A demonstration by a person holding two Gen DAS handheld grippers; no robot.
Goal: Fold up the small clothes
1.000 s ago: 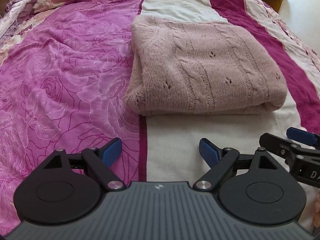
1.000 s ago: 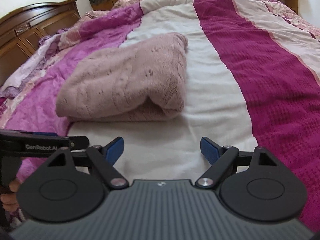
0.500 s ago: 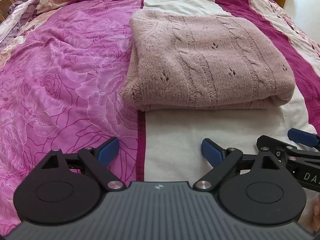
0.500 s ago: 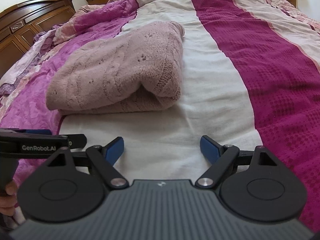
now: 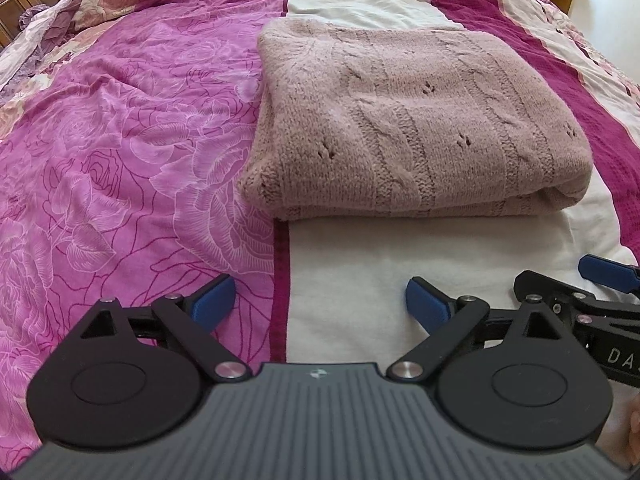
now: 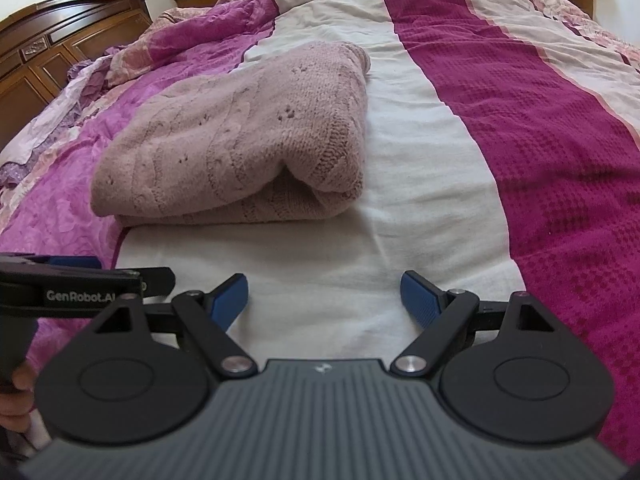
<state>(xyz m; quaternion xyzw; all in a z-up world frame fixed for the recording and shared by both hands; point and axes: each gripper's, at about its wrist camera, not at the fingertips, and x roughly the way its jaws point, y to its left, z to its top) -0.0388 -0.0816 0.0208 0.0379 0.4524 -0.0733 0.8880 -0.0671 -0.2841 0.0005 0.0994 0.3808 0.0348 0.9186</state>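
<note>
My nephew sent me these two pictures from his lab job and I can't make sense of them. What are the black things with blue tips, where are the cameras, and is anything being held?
There is no robot here: a person holds a hand-held two-finger gripper in each hand, and each carries a wide-angle camera looking forward along its fingers. One picture comes from the left gripper, the other from the right gripper. The black discs and arms are the gripper's own mechanism; the blue tips are its pads.

Ahead lies a folded dusty-pink cable-knit sweater on a bedspread of magenta, cream and rose-print panels. A dark wooden headboard shows at the left of the right view.

Both grippers are open with nothing between the fingers; the sweater lies untouched.
</note>
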